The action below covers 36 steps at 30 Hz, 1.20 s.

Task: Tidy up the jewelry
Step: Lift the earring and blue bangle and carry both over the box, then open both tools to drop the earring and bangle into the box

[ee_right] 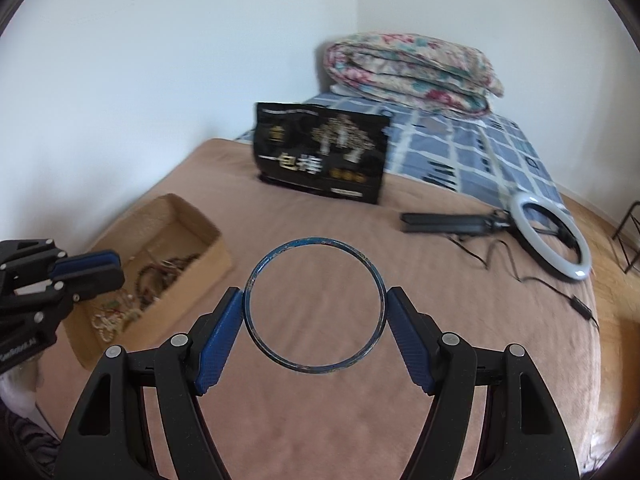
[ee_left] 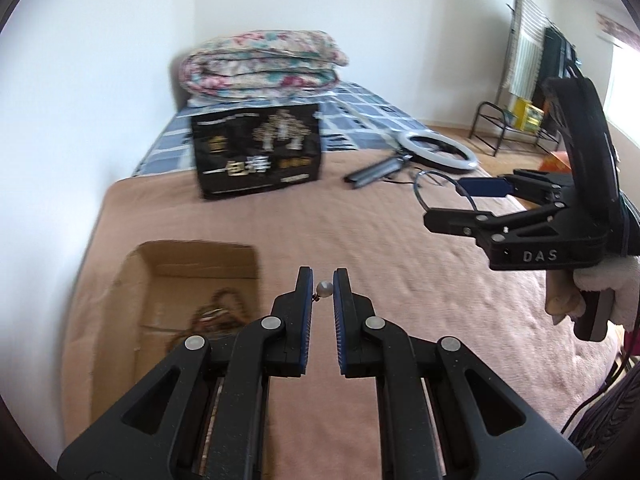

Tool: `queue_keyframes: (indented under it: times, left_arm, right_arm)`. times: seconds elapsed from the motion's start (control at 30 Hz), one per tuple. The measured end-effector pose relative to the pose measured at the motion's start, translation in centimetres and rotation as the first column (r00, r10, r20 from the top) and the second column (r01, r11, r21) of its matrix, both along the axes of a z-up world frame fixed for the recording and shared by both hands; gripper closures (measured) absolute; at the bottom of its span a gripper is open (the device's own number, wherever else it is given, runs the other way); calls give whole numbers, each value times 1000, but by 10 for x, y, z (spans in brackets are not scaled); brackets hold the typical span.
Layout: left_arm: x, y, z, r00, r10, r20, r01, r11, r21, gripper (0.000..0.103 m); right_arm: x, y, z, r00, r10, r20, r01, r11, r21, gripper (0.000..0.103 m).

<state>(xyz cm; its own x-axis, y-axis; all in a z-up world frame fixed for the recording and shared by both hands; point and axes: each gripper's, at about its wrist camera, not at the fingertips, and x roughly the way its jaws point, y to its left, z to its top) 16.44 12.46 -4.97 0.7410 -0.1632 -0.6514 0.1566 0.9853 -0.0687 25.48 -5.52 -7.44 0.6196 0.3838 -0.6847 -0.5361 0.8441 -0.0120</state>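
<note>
My left gripper (ee_left: 322, 289) is shut on a small pearl earring (ee_left: 324, 289), held above the pink blanket just right of the cardboard box (ee_left: 132, 280). The box holds several bead bracelets and necklaces (ee_right: 160, 276). My right gripper (ee_right: 315, 306) is shut on a thin blue bangle (ee_right: 316, 242), pinched at both sides and held above the bed. In the left wrist view the right gripper (ee_left: 460, 204) shows at right with the bangle (ee_left: 420, 192). In the right wrist view the left gripper (ee_right: 90, 270) hovers over the box (ee_right: 192, 220).
A black printed bag (ee_left: 256, 152) stands mid-bed. A ring light with folded stand (ee_right: 552, 236) and cable lies at right. A folded floral quilt (ee_right: 412, 68) sits on the checked sheet at the back. The wall runs along the left.
</note>
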Motion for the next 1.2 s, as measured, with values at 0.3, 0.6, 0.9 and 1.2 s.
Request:
queue_keyframes:
  times: [0.3,0.6,0.9,1.2]
  left_arm:
    - [-16,68,-4,992,124,-2,-124,992,-2,94]
    - [-27,100,-18,985,172,-22,-172,985,3,94]
    - [-29,111,-30,980,193,-45,-193,981,-6,94]
    - [-31,119,-36,977,206,-58,-207,978,-16,94]
  right_arm:
    - [0,68,-1,995,103,-3,-103,995,4,31]
    - [4,124,-15,983,179,-29,-179,984,-2,31]
    - [8,164,-29,974,216,-62,-217,976,-7,31]
    - [12,179,-38,972,219,-89,-220,976,-2,31]
